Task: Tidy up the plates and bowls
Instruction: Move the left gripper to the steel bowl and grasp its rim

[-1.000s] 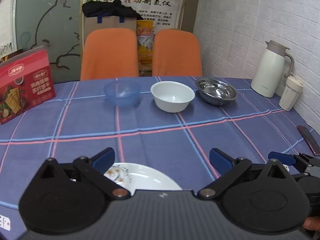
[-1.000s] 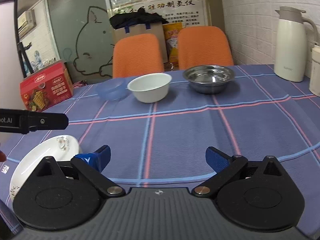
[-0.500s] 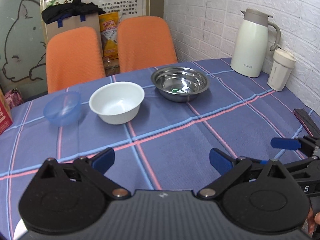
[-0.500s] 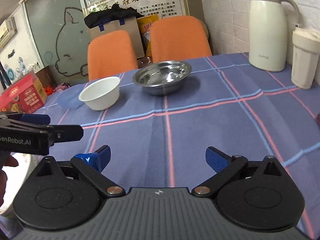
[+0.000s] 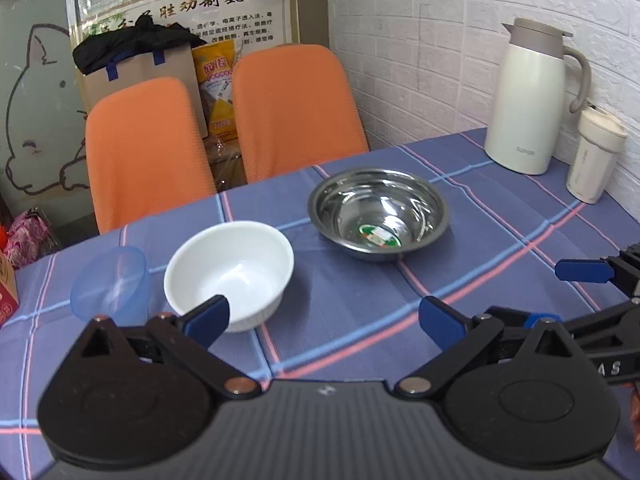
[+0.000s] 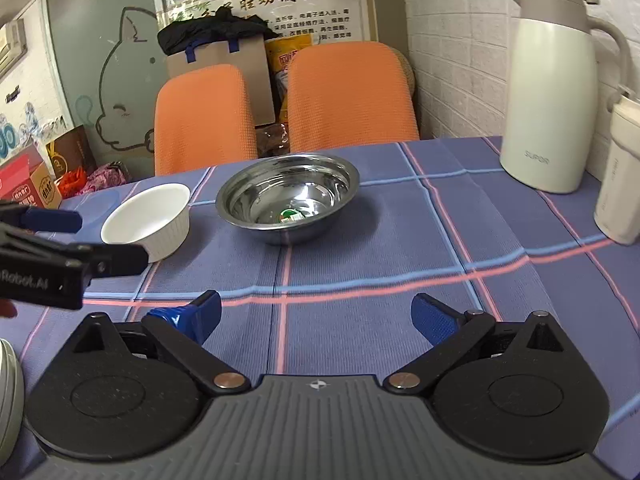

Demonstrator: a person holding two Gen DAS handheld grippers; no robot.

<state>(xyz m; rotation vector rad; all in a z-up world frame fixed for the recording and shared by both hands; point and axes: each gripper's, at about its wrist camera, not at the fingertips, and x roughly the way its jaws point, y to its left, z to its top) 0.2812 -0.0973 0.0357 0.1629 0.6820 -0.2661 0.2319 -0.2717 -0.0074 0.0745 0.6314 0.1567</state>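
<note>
Both grippers — left gripper (image 5: 324, 316), right gripper (image 6: 316, 314) — agape, empty.

Open cloth in front, bowls in a row beyond

The near tabletop (image 6: 360, 280) lies bare ahead of the right tool (image 6: 316, 316), a free lane up to the steel bowl (image 6: 288, 204). The white bowl (image 5: 230, 272) sits just beyond the left tool (image 5: 324, 316), with the blue plastic bowl (image 5: 110, 280) just beside it on the left and a gap of cloth between it and the steel bowl. On the right, the thermos jug (image 6: 556, 92) and cup (image 6: 618, 176) stand near the wall. Two orange chairs (image 5: 296, 108) close the far edge. The left tool's arm crosses the right camera's left side.
</note>
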